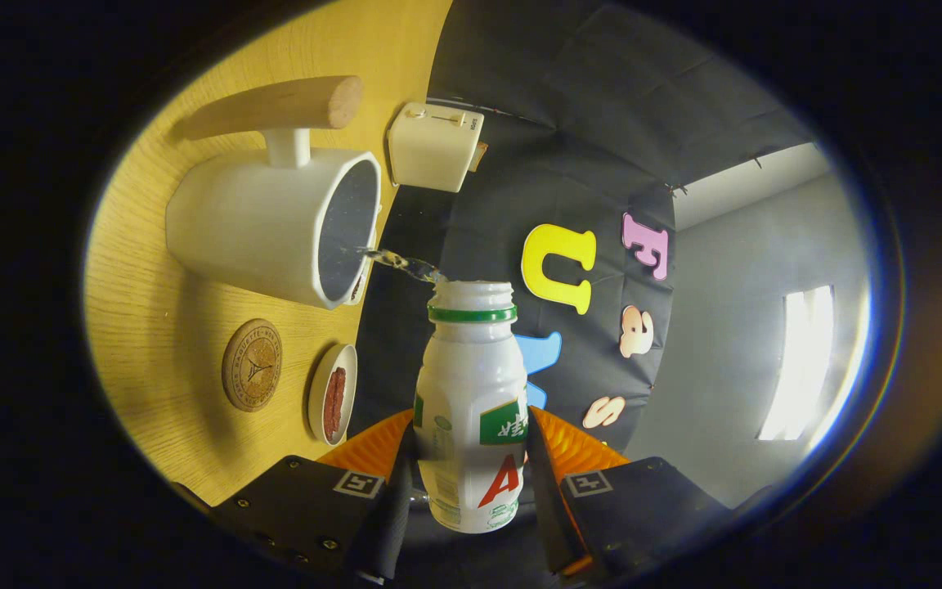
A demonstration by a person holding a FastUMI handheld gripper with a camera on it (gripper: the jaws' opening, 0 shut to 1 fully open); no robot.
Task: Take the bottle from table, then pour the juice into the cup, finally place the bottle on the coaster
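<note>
My gripper (471,458) is shut on a small white bottle (471,393) with a green neck ring, held between both fingers. The whole view is rolled sideways, so the bottle is tipped over. A thin stream of liquid (401,263) runs from the bottle's open mouth into the white cup (266,225). The cup has a wooden handle (275,106) and stands on the wooden table (152,270) just beyond the bottle's mouth. A round cork coaster (252,365) lies on the table beside the cup, nearer the fingers.
A small white dish (333,393) with something dark red in it sits between the coaster and the fingers. A white toaster (432,146) stands at the table's far edge past the cup. The black booth wall and a grey room wall lie beyond.
</note>
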